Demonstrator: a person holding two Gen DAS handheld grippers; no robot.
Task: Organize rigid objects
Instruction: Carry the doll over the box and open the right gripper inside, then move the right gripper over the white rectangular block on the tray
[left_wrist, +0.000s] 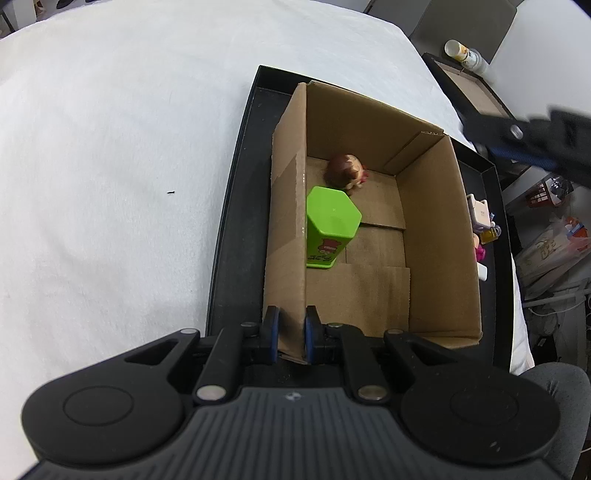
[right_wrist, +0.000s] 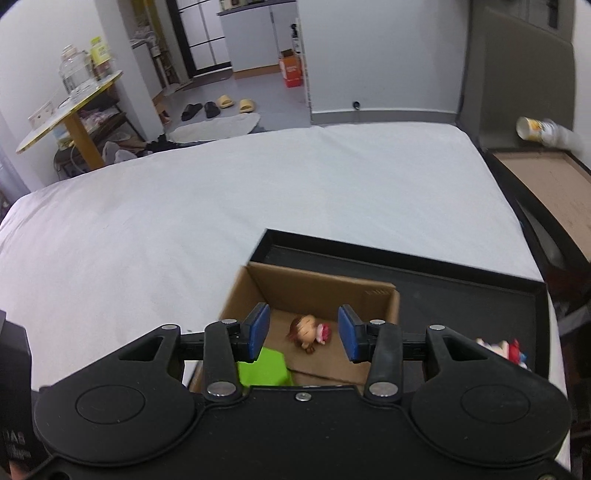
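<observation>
A plain brown cardboard box (left_wrist: 373, 236) sits in a black tray (left_wrist: 236, 206) on the white bed (left_wrist: 110, 147). Inside, a glossy green six-sided container (left_wrist: 328, 225) with a red cartoon label stands against the left wall, and a small brown-haired doll (left_wrist: 345, 173) lies beyond it. The left gripper (left_wrist: 291, 328) has its jaws clamped on the box's near left wall. The right gripper (right_wrist: 303, 332) hangs above with jaws spread wide
</observation>
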